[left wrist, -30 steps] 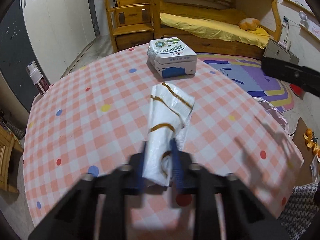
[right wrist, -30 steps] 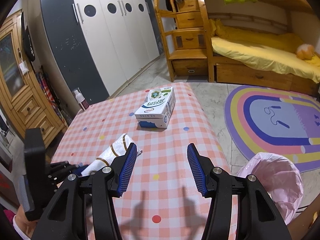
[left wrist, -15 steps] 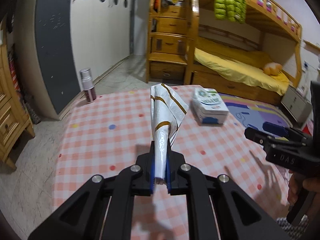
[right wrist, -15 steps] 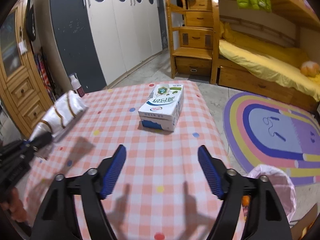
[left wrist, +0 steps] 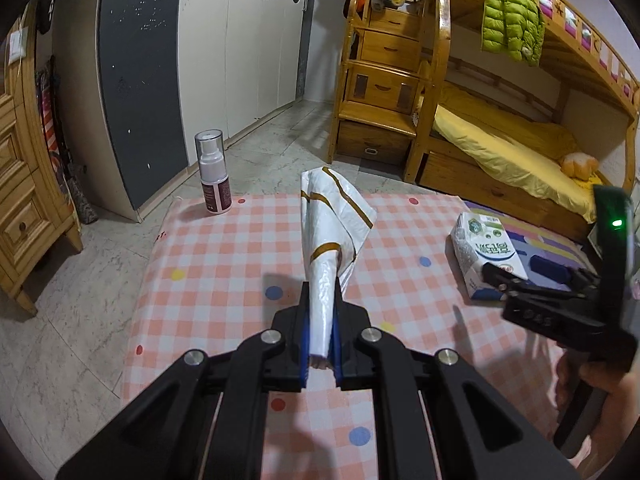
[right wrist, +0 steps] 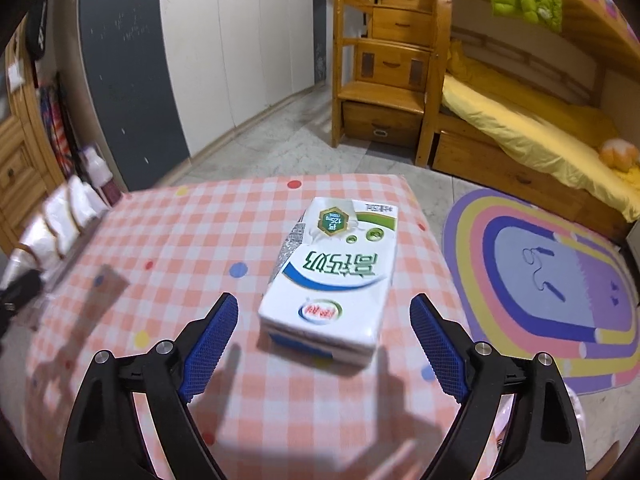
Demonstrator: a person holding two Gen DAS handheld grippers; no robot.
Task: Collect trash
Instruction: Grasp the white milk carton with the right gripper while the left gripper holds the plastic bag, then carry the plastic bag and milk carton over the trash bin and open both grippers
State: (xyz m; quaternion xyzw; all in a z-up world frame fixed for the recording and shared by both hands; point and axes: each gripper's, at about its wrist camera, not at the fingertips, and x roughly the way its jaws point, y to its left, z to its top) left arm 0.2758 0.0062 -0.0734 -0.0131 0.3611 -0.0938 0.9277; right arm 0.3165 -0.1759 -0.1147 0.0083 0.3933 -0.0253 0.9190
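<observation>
My left gripper (left wrist: 321,320) is shut on a crumpled white wrapper with brown stripes (left wrist: 332,224) and holds it up above the pink checked tablecloth (left wrist: 224,264). The wrapper also shows at the left edge of the right wrist view (right wrist: 60,220). A white milk carton (right wrist: 332,280) lies flat on the table; it shows at the right in the left wrist view (left wrist: 486,256). My right gripper (right wrist: 324,344) is open, its blue pads on either side of the carton's near end, slightly above it. The right gripper shows in the left wrist view (left wrist: 560,304).
A spray bottle (left wrist: 214,172) stands at the table's far left corner. A colourful rug (right wrist: 540,280) lies on the floor right of the table. A wooden bunk bed (left wrist: 500,140) and white wardrobes (left wrist: 240,40) stand behind. A wooden drawer chest (left wrist: 24,184) is at left.
My left gripper has lifted the wrapper off the table and swung left. My right gripper has moved forward and down over the milk carton, jaws still open.
</observation>
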